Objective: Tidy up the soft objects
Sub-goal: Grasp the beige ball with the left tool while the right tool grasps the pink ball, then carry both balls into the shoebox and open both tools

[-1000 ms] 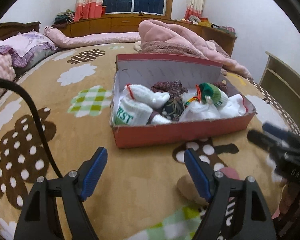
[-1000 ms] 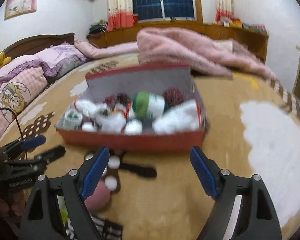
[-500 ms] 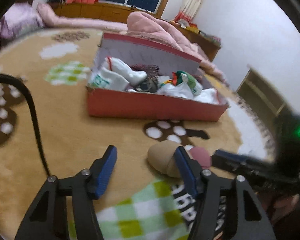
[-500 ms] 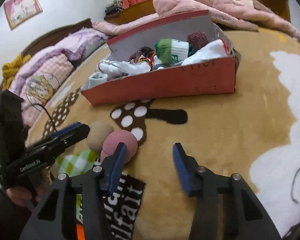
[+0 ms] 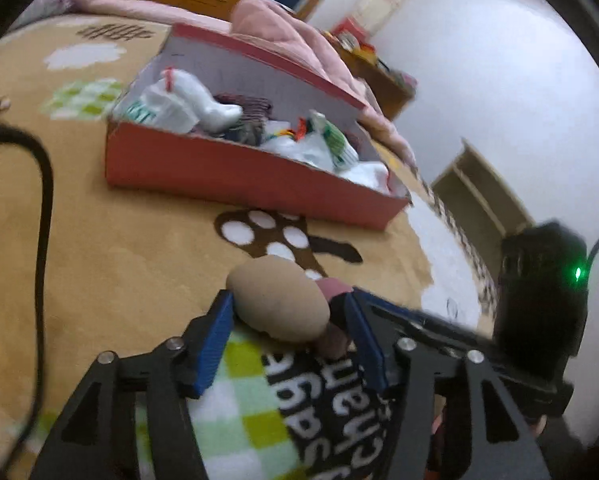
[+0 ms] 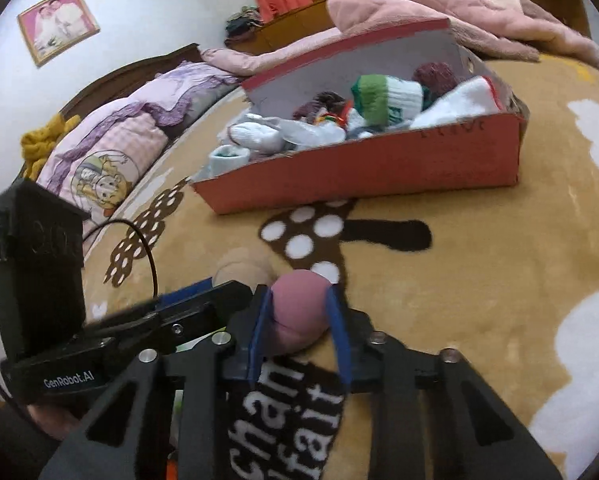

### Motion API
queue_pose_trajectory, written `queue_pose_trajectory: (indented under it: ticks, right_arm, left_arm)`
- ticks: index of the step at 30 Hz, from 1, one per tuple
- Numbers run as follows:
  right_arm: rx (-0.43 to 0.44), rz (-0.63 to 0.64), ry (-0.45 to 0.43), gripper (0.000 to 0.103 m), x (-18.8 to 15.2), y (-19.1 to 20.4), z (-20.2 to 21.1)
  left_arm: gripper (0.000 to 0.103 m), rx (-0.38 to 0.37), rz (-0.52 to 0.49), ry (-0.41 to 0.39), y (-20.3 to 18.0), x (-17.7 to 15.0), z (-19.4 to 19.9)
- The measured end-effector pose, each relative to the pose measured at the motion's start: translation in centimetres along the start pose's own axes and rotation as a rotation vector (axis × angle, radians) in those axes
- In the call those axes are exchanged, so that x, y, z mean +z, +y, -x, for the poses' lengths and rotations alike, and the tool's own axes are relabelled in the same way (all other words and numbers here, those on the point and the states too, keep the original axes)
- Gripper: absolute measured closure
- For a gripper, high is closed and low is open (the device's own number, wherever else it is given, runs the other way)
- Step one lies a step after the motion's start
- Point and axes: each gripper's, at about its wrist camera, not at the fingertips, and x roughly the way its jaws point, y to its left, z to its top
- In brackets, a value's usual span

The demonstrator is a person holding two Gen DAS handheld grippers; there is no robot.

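Observation:
A tan sock ball [image 5: 277,304] lies on the brown bed cover between the fingers of my left gripper [image 5: 287,300]. Its left pad touches the ball, a small gap shows at the right pad, and the jaws are opening. Right beside it sits a pink sock ball [image 6: 299,312]. My right gripper [image 6: 298,294] has both blue pads against this ball, and its jaws are closing. The red cardboard box [image 5: 239,172] [image 6: 359,168] stands just beyond, holding several rolled socks [image 6: 383,98]. Each gripper shows at the edge of the other's view.
A black cable [image 5: 43,200] curves over the cover at the left. Pillows [image 6: 99,160] lie far left, a pink blanket [image 6: 439,12] behind the box, a wooden shelf [image 5: 479,192] off the bed's right side. A black patch with white letters [image 5: 331,400] lies under the grippers.
Both grippers dropped and tipped down toward the two sock balls while their jaws narrowed. The tan ball now sits between the left fingers, the pink one between the right pads.

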Motion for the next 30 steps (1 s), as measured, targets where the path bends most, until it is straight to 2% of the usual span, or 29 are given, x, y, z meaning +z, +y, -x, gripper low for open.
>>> queue_pose_trajectory:
  ticks: [2,3,4,7,8,10,12,13,15,16,18,21,23,26,30]
  right_arm:
    - [0.036,-0.041,0.001,0.077,0.2,-0.7,0.0]
    - [0.063,-0.06,-0.001,0.077,0.2,-1.0,0.0]
    - [0.068,-0.062,-0.002,0.077,0.1,-1.1,0.1]
    - [0.049,-0.051,-0.011,0.077,0.1,-1.1,0.7]
    - [0.034,-0.045,-0.023,0.077,0.4,-1.0,1.1]
    - [-0.034,-0.016,-0.042,0.077,0.8,-1.0,2.0]
    - [-0.152,0.044,-0.044,0.077,1.2,-0.7,2.6]
    - [-0.178,0.056,-0.04,0.076,1.3,-0.8,2.7]
    - [-0.186,0.065,-0.021,0.075,1.4,-1.0,2.6]
    - [-0.196,0.077,-0.015,0.075,1.3,-1.0,2.5]
    - [-0.236,0.135,-0.016,0.074,1.0,-0.3,2.3]
    - [-0.277,0.195,-0.03,0.073,0.5,0.3,1.9]
    - [-0.276,0.179,-0.036,0.073,0.9,0.2,1.5]
    - [-0.269,0.155,-0.041,0.073,1.4,0.1,0.9]
    - [-0.288,0.183,-0.051,0.073,1.4,1.0,-0.1]
  left_arm:
    - [0.043,-0.041,0.058,-0.003,0.8,0.0,-0.3]
    - [0.059,-0.054,0.075,0.0,1.0,0.1,-0.3]
    - [0.064,-0.069,0.094,-0.005,1.2,0.3,-0.3]
    - [0.072,-0.063,0.11,0.007,1.7,0.6,-0.5]
    - [0.074,-0.041,0.109,0.012,1.7,0.6,-0.4]
    - [0.075,-0.013,0.079,0.015,1.2,0.8,0.0]
    - [0.075,0.031,0.01,0.02,0.4,0.9,0.7]
    - [0.075,0.075,-0.034,0.023,-0.1,1.0,1.1]
    - [0.074,0.213,-0.184,0.042,-1.3,0.5,1.7]
    - [0.074,0.261,-0.244,0.056,-1.9,0.1,1.8]
    - [0.069,0.338,-0.336,0.03,-2.9,-1.1,2.0]
    - [0.067,0.357,-0.389,0.018,-3.2,-2.6,1.2]
    - [0.067,0.365,-0.4,-0.011,-3.3,-2.9,0.9]
    - [0.067,0.333,-0.348,0.001,-3.1,-2.3,0.5]
    - [0.068,0.27,-0.25,0.019,-2.0,-0.9,-0.3]
